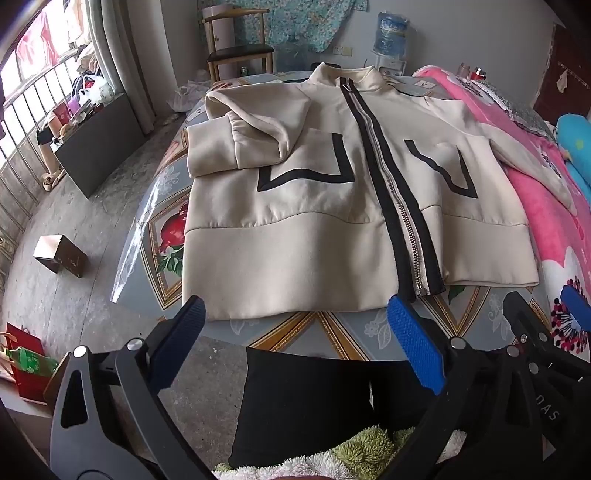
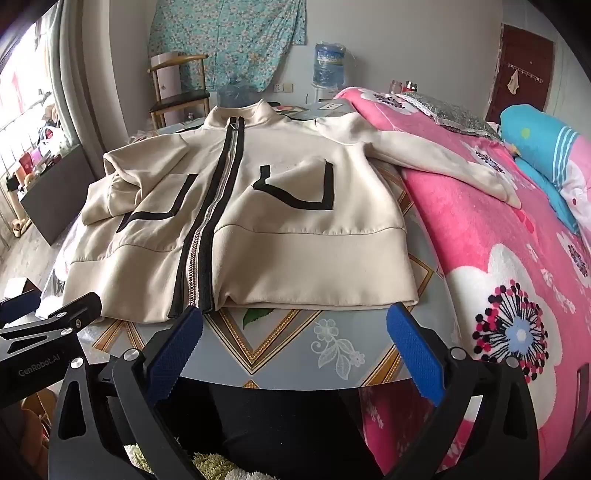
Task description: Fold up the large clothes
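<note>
A cream zip jacket [image 1: 295, 206] with black trim lies front up on the patterned table [image 1: 332, 332], collar far, hem near. Its left sleeve [image 1: 243, 136] is folded in over the chest. Its right sleeve [image 2: 443, 158] stretches out onto the pink blanket. The jacket also shows in the right wrist view [image 2: 258, 221]. My left gripper [image 1: 295, 314] is open and empty, just short of the hem. My right gripper [image 2: 295, 325] is open and empty, near the hem's right half. The right gripper's side [image 1: 546, 332] shows in the left wrist view, the left gripper's side [image 2: 44, 332] in the right wrist view.
A bed with a pink flowered blanket [image 2: 498, 258] adjoins the table on the right, with a blue pillow [image 2: 546, 155]. A wooden chair [image 1: 236, 48] and a water bottle [image 1: 391, 33] stand behind. A dark cabinet [image 1: 99, 144] and a box [image 1: 59, 254] are on the left floor.
</note>
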